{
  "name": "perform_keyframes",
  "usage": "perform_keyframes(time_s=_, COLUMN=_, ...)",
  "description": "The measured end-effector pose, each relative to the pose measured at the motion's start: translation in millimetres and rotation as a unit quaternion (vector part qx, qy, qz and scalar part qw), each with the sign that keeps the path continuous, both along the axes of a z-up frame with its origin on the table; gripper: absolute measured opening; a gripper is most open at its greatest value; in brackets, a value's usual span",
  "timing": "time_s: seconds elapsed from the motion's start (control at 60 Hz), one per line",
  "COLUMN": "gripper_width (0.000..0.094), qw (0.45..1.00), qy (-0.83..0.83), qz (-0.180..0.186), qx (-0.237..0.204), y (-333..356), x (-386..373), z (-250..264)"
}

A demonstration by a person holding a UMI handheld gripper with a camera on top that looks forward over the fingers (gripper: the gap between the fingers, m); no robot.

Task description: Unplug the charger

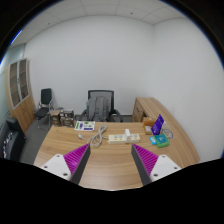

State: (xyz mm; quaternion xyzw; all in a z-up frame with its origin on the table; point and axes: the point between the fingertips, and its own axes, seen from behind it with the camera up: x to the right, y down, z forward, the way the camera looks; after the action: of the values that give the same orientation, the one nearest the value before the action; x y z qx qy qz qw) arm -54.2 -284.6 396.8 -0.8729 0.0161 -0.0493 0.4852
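A white power strip (pixel 119 137) lies on the wooden table (pixel 110 165), beyond my fingers, with small plugs or chargers in it that are too small to tell apart. A thin white cable (pixel 97 142) curls on the table just left of the strip. My gripper (pixel 112 158) is open and empty, held above the table's near part. Its two fingers with magenta pads (pixel 76 155) stand wide apart, with bare table between them.
A green and white box (pixel 84 126) lies left of the strip. A purple object (pixel 157 125) and a teal box (pixel 160 141) sit to the right. A black office chair (pixel 98 105) stands behind the table, a cabinet (pixel 19 82) at the left wall.
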Motion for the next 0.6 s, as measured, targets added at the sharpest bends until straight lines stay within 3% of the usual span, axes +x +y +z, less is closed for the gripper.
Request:
perform_keyframes(time_s=0.167, gripper_width=0.086, qw=1.0, qy=0.022, qz=0.004, qx=-0.017, y=10.7, x=17.2, z=-34.6)
perform_keyframes(time_s=0.383, gripper_width=0.0859, qw=0.997, qy=0.029, qz=-0.011, qx=-0.066, y=53.0, x=87.3, z=-156.5)
perform_keyframes(time_s=0.483, gripper_width=0.086, qw=0.998, qy=0.021, qz=-0.024, qx=-0.054, y=96.7, x=122.5, z=-204.7)
perform_keyframes(time_s=0.6, gripper_width=0.086, qw=1.0, qy=0.019, qz=-0.008, qx=-0.009, y=168.9, x=143.1, z=-249.3)
